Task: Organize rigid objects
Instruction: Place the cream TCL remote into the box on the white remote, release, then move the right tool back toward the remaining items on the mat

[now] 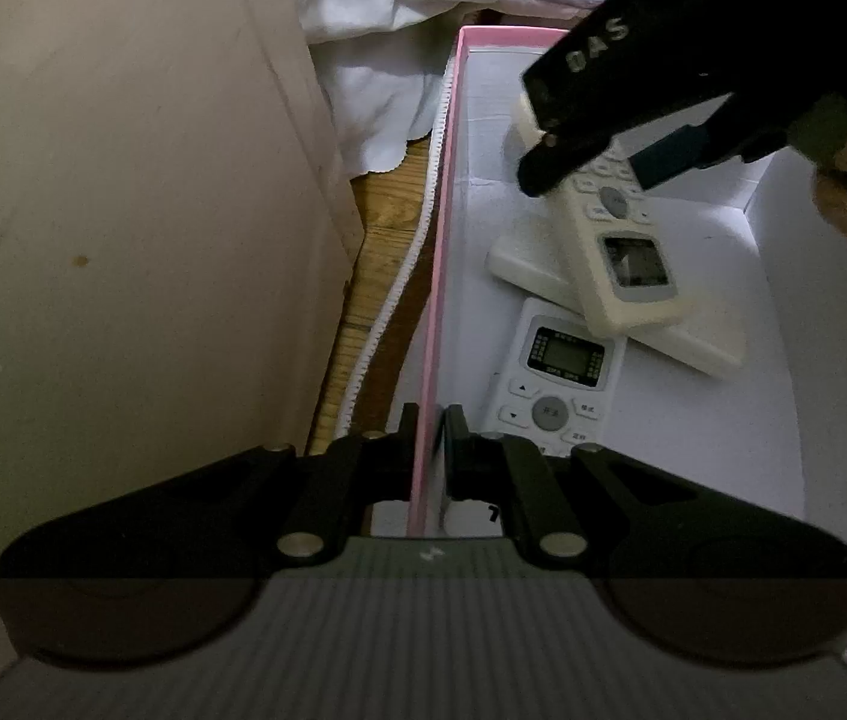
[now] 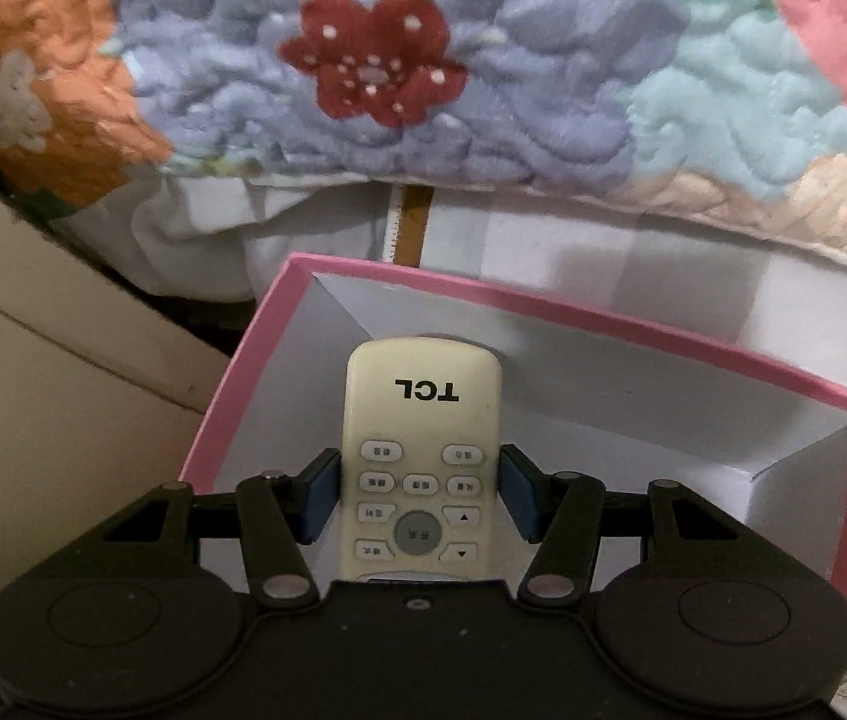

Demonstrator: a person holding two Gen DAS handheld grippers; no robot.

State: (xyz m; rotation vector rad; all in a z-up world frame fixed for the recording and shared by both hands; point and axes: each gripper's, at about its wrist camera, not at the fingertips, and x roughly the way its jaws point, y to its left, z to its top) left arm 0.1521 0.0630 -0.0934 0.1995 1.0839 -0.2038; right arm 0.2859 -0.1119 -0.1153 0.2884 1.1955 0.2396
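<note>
My right claw (image 2: 420, 495) grips the cream TCL remote (image 2: 420, 456) by its two long sides, blue pads (image 2: 318, 501) pressed against the button section, with the logo end pointing away from me over the pink box (image 2: 549, 306). From the left wrist view this same remote (image 1: 624, 252) sits tilted inside the box, its display end resting across a flat white slab (image 1: 687, 342), while the right claw (image 1: 591, 165) clamps its far end.

My left claw (image 1: 429, 450) is pinched shut on the box's near pink wall (image 1: 426, 396), one finger outside and one inside. Just past it, on the white box floor, lies a second white remote (image 1: 555, 384) with a small dark display and a round grey button, its top end just beside the slab.

Outside the box, to the left, a white zipper strip (image 1: 393, 294) runs over a wooden floor (image 1: 384, 222), beside a large beige panel (image 1: 123, 210). Beyond the box hangs a flowered quilt (image 2: 423, 60) above white bedding (image 2: 201, 228).
</note>
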